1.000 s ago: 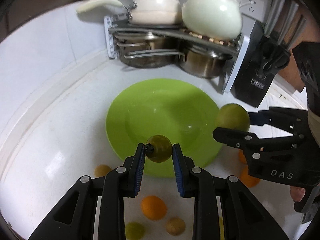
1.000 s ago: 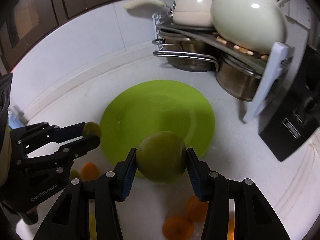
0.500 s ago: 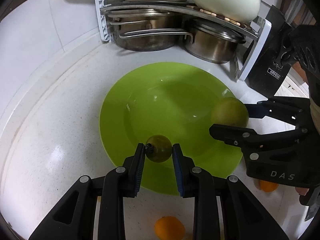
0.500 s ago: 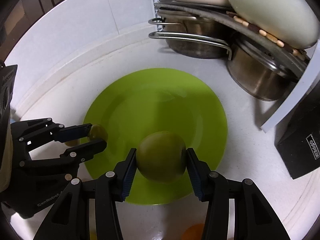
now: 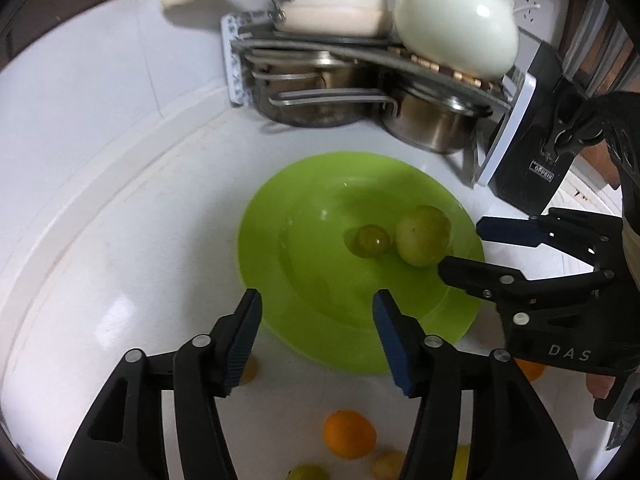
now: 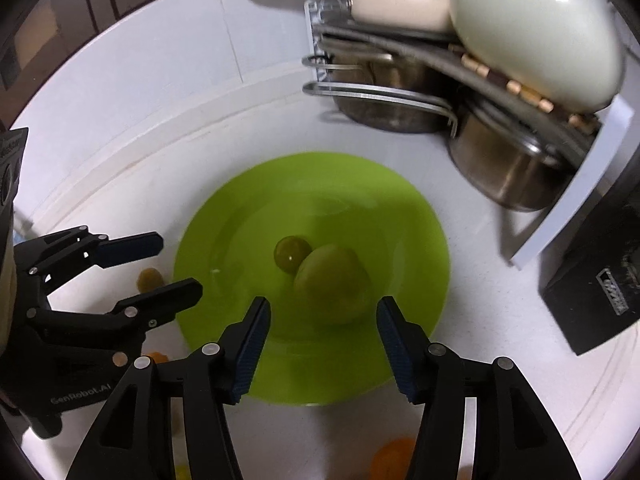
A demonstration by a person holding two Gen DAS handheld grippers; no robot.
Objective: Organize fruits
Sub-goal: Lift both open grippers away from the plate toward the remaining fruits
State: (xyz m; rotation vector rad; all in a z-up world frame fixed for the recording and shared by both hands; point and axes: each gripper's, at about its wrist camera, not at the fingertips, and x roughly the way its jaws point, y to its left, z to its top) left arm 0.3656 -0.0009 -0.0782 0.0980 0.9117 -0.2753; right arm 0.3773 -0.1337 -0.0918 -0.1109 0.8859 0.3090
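Note:
A green plate (image 5: 312,320) (image 6: 400,216) lies on the white counter. On it rest a small dark green fruit (image 5: 373,241) (image 6: 291,253) and a larger green fruit (image 5: 423,235) (image 6: 331,282), touching side by side. My left gripper (image 5: 317,328) (image 6: 160,268) is open and empty over the plate's near-left rim. My right gripper (image 6: 323,340) (image 5: 468,248) is open and empty just in front of the larger fruit. An orange (image 5: 349,433) and other small fruits lie on the counter near me.
A pot rack with steel pots (image 5: 432,124) (image 6: 508,168), a cream pan and a white kettle (image 5: 456,32) stands behind the plate. A black knife block (image 5: 536,168) (image 6: 592,276) stands at the right. More oranges (image 6: 394,458) lie by the front edge.
Both grippers opened and let go of their fruits, which now rest on the plate. Both grippers have pulled back toward the near rim.

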